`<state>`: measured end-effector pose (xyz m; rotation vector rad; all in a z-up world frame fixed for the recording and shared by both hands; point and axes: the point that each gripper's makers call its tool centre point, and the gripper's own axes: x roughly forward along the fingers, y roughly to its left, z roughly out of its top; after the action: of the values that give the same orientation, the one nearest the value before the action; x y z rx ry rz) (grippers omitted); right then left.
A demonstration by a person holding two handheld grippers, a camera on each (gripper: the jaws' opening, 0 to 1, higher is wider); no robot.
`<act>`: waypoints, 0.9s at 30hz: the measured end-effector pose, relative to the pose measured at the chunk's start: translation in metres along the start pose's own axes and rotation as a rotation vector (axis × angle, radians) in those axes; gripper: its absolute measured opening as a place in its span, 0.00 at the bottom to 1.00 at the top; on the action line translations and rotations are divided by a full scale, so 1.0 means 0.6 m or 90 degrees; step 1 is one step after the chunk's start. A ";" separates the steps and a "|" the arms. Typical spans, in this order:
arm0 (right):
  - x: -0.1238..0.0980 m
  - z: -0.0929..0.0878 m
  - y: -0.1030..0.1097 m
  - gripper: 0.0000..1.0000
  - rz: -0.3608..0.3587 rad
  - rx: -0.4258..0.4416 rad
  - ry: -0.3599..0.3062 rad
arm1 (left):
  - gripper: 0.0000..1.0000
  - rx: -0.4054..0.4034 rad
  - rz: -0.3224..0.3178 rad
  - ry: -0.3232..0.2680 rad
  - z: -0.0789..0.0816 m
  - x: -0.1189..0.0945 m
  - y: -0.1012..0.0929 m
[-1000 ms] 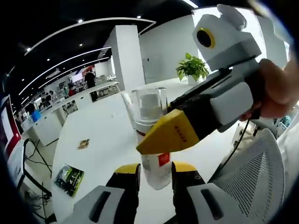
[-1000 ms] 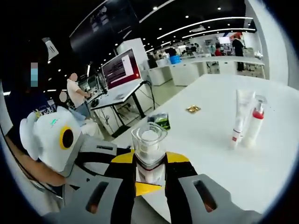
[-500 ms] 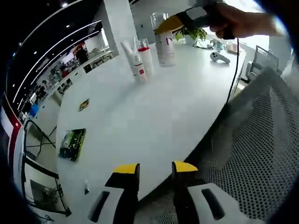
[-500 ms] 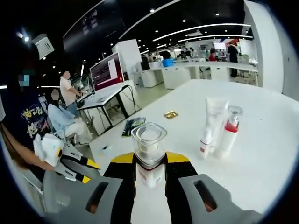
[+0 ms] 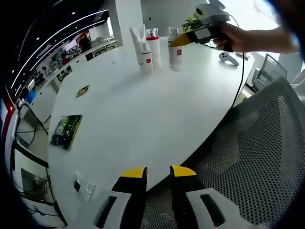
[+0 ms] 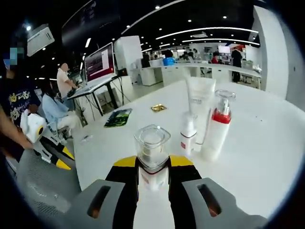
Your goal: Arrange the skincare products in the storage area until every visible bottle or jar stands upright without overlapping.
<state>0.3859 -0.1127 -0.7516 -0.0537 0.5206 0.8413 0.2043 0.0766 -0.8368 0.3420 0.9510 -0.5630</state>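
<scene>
My right gripper (image 6: 152,164) is shut on a white bottle (image 6: 152,151) with a clear square cap and a red label, holding it upright over the white table (image 6: 267,157). Just beyond it stand a white tube (image 6: 199,98), resting on its cap end, and a pump bottle (image 6: 215,128) with a red collar. In the left gripper view the held bottle (image 5: 174,49) is directly right of the pump bottle (image 5: 153,44) and tube (image 5: 139,42), with the right gripper (image 5: 177,42) reaching in from the right. My left gripper (image 5: 156,172) is open with nothing in it, off the table's near edge.
A green packet (image 5: 64,131), a small gold packet (image 5: 82,90) and a white controller (image 5: 228,58) with a cable lie on the table. A grey mesh chair (image 5: 259,157) stands below its near edge. People sit at desks (image 6: 59,102) on the left.
My left gripper let go of the bottle and pulled back off the table's edge. My right gripper carried the bottle across the table to beside the tube and pump bottle.
</scene>
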 end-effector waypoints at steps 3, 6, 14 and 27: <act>0.015 -0.002 -0.013 0.21 0.001 -0.009 -0.003 | 0.19 -0.001 0.005 -0.022 0.010 -0.007 0.000; 0.023 -0.001 -0.027 0.21 -0.006 -0.020 -0.001 | 0.20 -0.021 0.007 -0.045 0.020 -0.008 0.006; 0.033 0.003 -0.075 0.21 -0.037 -0.023 -0.016 | 0.20 -0.042 0.016 -0.036 0.013 -0.009 0.011; 0.058 -0.001 -0.132 0.21 -0.071 -0.051 -0.023 | 0.20 -0.045 0.022 -0.036 0.002 -0.005 0.023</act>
<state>0.4619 -0.1422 -0.7806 -0.1405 0.4462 0.7526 0.2119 0.0877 -0.8333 0.2771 0.9074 -0.5042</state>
